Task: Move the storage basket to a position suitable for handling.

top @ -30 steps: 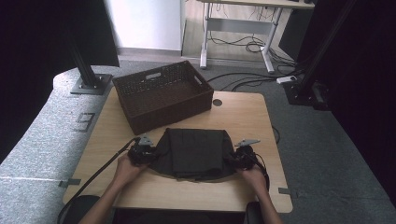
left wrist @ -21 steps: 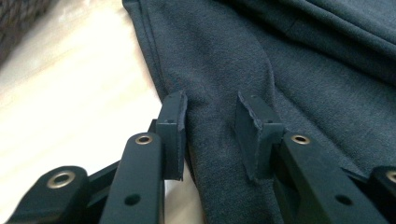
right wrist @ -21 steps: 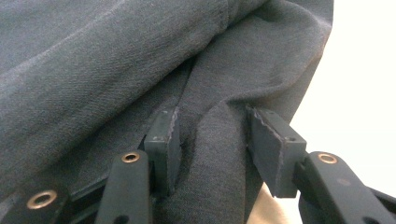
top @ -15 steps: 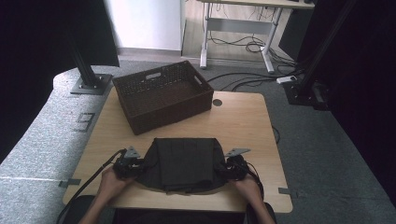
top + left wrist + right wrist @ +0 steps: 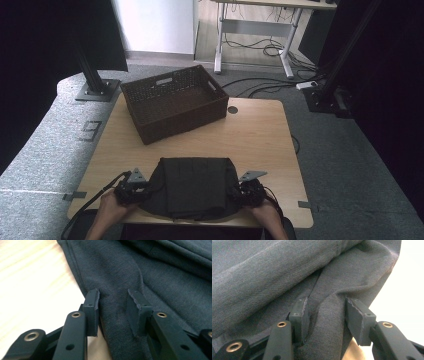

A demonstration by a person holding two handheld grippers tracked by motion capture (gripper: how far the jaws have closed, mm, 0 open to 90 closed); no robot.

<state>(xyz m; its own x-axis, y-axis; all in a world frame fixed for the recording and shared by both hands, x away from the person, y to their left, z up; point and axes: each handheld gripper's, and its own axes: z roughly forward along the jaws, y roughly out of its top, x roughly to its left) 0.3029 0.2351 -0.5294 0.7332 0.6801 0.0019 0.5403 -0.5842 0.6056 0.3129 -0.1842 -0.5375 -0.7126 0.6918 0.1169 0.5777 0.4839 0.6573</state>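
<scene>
Cloth, a dark grey folded garment (image 5: 195, 187), lies flat, long axis left-right; left gripper (image 5: 131, 187) and right gripper (image 5: 245, 191) each pinch a side.

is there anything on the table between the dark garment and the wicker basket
Nothing visible. The dark garment lies at the near edge, held at its sides by the left gripper and right gripper. Bare table separates it from the wicker basket, which stands apart at the far left and looks empty.
</scene>
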